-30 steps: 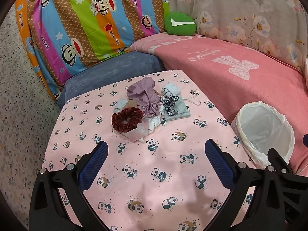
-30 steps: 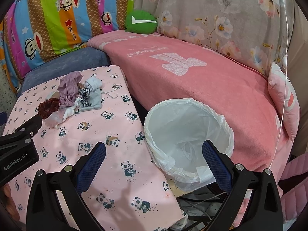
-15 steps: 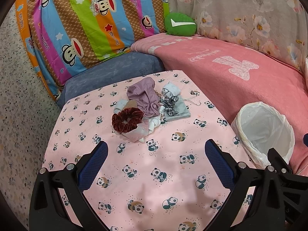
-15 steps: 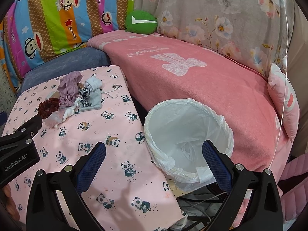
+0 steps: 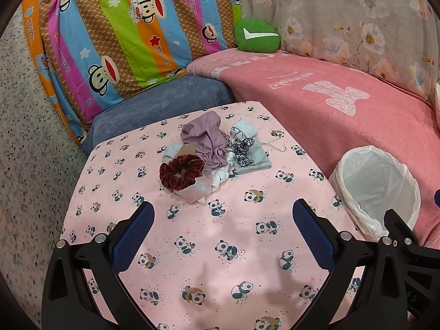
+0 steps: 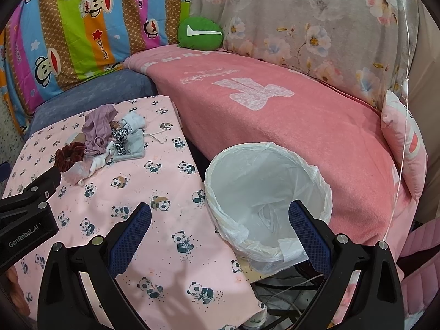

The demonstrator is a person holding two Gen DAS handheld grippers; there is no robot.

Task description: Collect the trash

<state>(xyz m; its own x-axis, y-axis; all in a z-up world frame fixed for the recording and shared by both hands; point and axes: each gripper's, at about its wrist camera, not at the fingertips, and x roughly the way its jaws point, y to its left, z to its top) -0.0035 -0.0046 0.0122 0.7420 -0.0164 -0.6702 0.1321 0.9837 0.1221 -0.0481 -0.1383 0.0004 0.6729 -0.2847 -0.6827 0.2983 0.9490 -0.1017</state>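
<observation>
A small pile lies on the panda-print table: a dark red scrunchie, a mauve cloth, a leopard-print scrunchie, a grey pouch and white scraps. The pile also shows in the right wrist view. A bin with a white liner stands right of the table, also in the left wrist view. My left gripper is open and empty, short of the pile. My right gripper is open and empty, over the table edge and bin rim.
A pink blanket-covered sofa runs behind and right of the bin. A blue cushion, a striped monkey-print cover and a green cushion sit at the back. Cables lie on the floor under the bin.
</observation>
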